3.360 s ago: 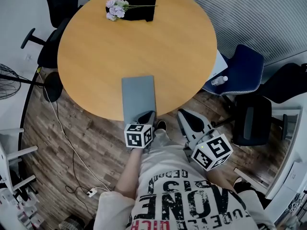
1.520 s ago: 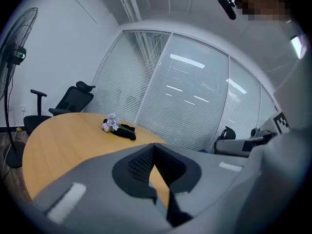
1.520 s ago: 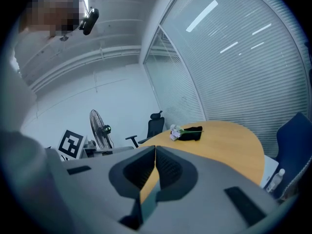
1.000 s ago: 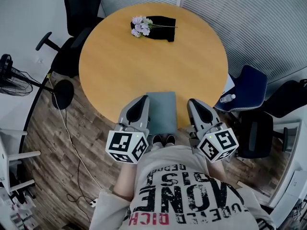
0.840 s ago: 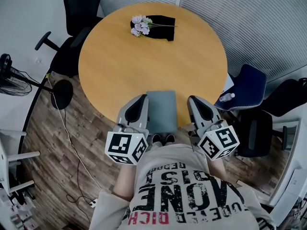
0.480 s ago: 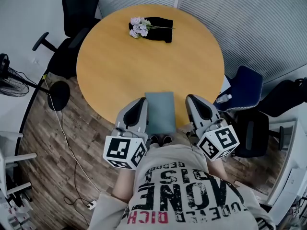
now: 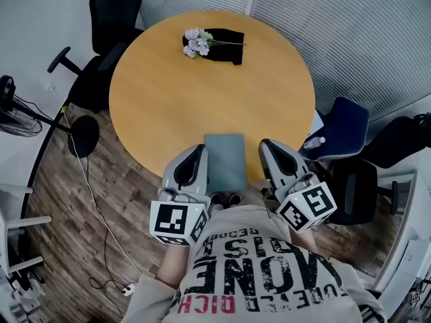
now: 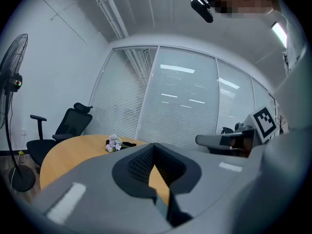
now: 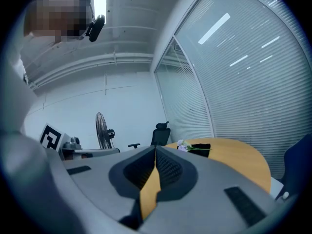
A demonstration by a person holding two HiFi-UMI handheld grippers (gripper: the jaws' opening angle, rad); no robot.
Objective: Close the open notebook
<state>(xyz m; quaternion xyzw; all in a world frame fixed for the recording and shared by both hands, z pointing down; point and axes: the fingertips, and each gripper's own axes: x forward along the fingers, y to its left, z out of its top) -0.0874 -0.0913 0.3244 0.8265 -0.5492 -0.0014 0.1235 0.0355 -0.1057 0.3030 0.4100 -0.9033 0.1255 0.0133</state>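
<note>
Filling most of your head view is the round wooden table [image 7: 209, 93], set on dark plank flooring with slatted blinds along the far wall. Two black office chairs [image 7: 111, 5] stand at its upper-left side, a blue chair [image 7: 345, 123] sits at its right, and a standing fan [image 7: 8, 93] shows at the left edge of the picture. The notebook [image 7: 225, 159] lies closed, grey cover up, at the table's near edge, directly in front of you. You hold the left gripper [image 7: 199, 151] just beside its left long side and the right gripper [image 7: 265, 145] just beside its right long side, so the notebook sits between the two; both point away from you across the table, roughly level. In the left gripper view the jaws meet tip to tip with only tabletop showing past them, and the right gripper view shows the same: both pairs are pressed fully together and grip nothing. At the far side of the table a black cloth [image 7: 227, 46] lies flat with a small bunch of pale purple flowers [image 7: 196, 43] resting across its left end. A small bottle [image 7: 314, 142] lies on the blue chair's seat.
</note>
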